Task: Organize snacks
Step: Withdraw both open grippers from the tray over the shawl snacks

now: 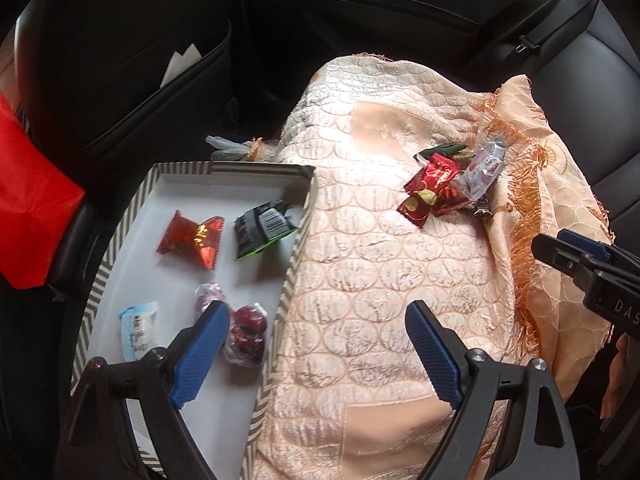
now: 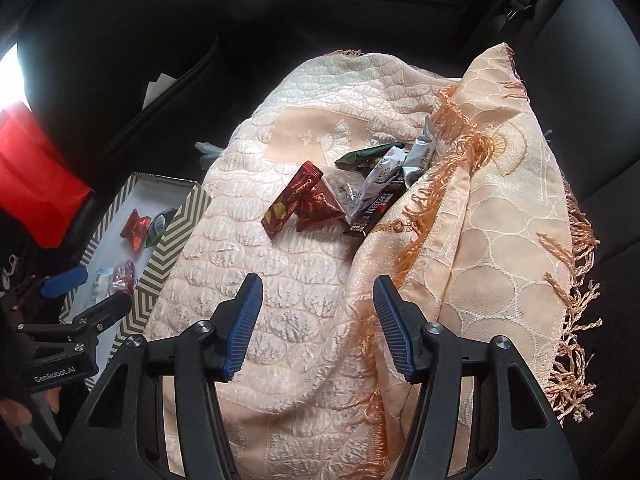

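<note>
The left gripper [image 1: 316,320] stands wide, nothing between its blue ribbed pads, straddling the right wall of the shallow white cardboard tray with a grey chevron rim [image 1: 298,236]. At its ten o'clock inside the tray lie a clear wrapper of dark red sweets [image 1: 246,330], a pale blue packet [image 1: 138,330], a red foil wrapper [image 1: 192,238] and a black-and-green packet [image 1: 264,228]. The right gripper [image 2: 318,326] is also spread and empty, over the peach embroidered fringed cloth [image 2: 280,280]. At its twelve o'clock sits the heap of loose snack packets [image 2: 352,192], red, green, silver and black.
</note>
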`<state>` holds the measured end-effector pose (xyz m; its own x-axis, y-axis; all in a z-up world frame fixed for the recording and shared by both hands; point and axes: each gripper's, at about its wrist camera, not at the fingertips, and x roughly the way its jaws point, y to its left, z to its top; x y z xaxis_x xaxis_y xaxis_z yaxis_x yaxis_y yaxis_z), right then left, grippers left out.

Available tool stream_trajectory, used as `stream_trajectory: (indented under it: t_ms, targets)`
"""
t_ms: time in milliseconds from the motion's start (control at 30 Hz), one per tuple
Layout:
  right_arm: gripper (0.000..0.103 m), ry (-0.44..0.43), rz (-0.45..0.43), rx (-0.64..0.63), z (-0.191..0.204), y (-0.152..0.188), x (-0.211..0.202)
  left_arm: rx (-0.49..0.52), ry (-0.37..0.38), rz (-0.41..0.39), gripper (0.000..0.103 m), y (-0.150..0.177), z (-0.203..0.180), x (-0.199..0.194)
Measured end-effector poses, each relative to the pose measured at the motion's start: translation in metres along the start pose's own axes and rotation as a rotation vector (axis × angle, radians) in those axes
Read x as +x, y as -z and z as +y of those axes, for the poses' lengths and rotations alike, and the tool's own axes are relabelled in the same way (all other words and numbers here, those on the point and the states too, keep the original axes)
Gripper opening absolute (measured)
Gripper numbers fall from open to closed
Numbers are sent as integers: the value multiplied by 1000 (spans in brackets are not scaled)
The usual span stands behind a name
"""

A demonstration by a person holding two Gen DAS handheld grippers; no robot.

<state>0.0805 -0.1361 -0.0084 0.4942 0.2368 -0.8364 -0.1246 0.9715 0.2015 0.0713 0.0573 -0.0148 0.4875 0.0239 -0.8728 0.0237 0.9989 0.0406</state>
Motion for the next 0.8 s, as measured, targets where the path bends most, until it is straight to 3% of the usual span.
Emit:
stream_trajectory:
  t_ms: [267,800]
  targets:
    - [58,-4,-7,15,-9,-5,2,68,50,-5,91,-20,-27,23]
    - [58,21,-11,-23,-4,-31,24,127,66,10,91,-47,-51,65]
